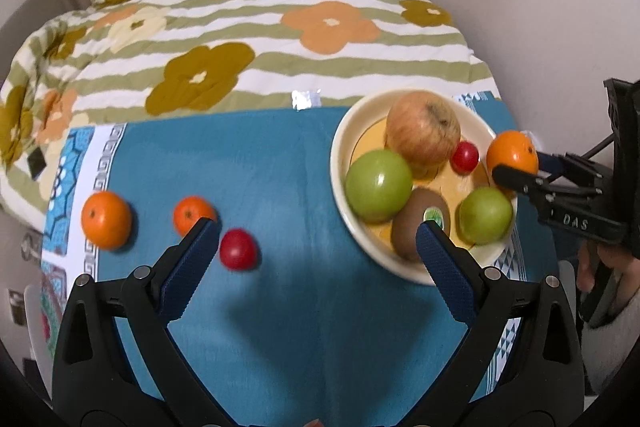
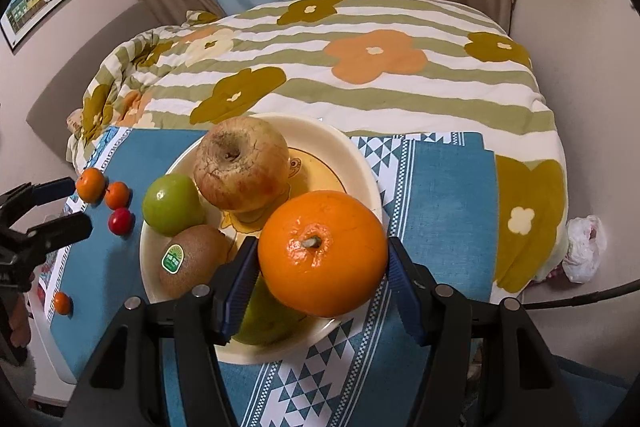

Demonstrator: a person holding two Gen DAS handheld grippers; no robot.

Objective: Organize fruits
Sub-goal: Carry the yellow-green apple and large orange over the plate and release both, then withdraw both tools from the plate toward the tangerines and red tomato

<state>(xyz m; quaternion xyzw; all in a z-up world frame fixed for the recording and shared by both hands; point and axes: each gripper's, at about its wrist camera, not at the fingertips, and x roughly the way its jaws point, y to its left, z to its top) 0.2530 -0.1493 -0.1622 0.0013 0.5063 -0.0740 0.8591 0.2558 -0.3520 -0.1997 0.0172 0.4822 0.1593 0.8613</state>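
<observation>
- The right hand-held gripper (image 2: 322,281) is grasping a large orange (image 2: 322,253) between its pads, holding it over the near rim of the cream bowl (image 2: 352,151); whether the orange is touching the bowl, I cannot tell.
- The bowl is already holding a big apple (image 2: 240,165) toward 12 o'clock, a green apple (image 2: 172,205) at 9 o'clock, a kiwi (image 2: 192,261) with a sticker at 7 o'clock, and another green fruit (image 2: 264,323) partly hidden under the orange.
- The left wrist view is also showing a small red fruit (image 1: 465,157) inside the bowl.
- The left hand-held gripper (image 1: 318,233) is hanging released, jaws spread wide, above the blue cloth (image 1: 280,167) on the worktop.
- Left outside, at the bowl's 9 o'clock, are two small oranges (image 1: 106,220) (image 1: 194,214) and a red fruit (image 1: 238,249); another small orange (image 2: 63,303) is lying farther out.
- By my judgement, the task is over halfway: the held orange is waiting to be set down, and four loose fruits are remaining.
</observation>
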